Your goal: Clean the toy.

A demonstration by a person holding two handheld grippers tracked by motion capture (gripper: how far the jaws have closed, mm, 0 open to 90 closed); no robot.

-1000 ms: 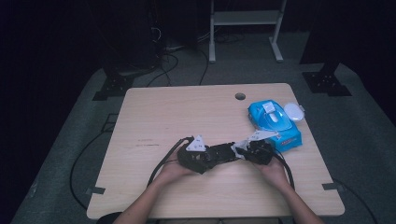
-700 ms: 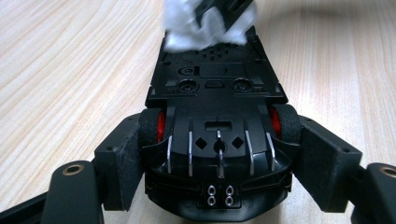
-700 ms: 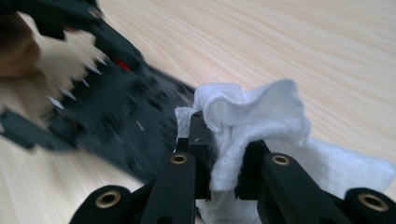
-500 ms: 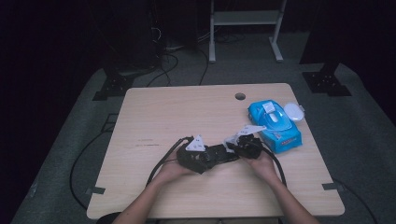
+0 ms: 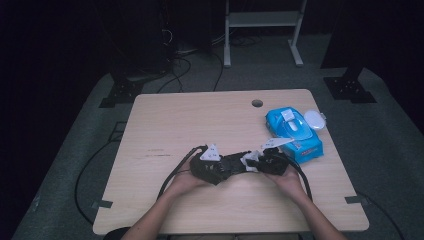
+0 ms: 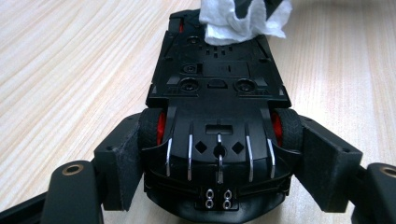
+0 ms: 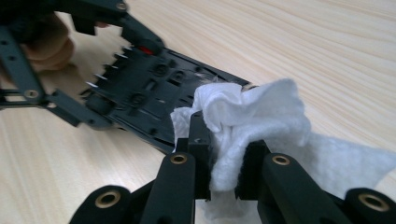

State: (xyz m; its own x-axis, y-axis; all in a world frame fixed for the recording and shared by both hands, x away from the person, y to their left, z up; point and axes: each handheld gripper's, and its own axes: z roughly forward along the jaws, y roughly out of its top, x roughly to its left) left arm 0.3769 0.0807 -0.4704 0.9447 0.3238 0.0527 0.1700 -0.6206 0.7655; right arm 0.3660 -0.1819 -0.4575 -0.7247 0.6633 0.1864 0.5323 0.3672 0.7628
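A black toy car (image 6: 217,93) with red wheel hubs lies belly-up above the table, its rear end clamped at the wheels by my left gripper (image 6: 219,154). In the high view the left gripper (image 5: 224,168) holds the car (image 5: 235,164) at the table's front middle. My right gripper (image 7: 224,158) is shut on a crumpled white wipe (image 7: 252,112) and presses it against the front end of the car's underside (image 7: 154,88). The wipe (image 6: 238,21) covers the car's far end in the left gripper view. From the high view, the right gripper (image 5: 256,163) faces the left one.
A blue pack of wipes (image 5: 292,131) lies at the right of the wooden table (image 5: 190,125), with a white lid (image 5: 314,119) beside it. A cable hole (image 5: 257,103) sits near the far edge. Black cables trail from both grippers.
The right gripper with the wipe has shifted slightly back and forth at the car's front end. The left gripper and the car have stayed in place.
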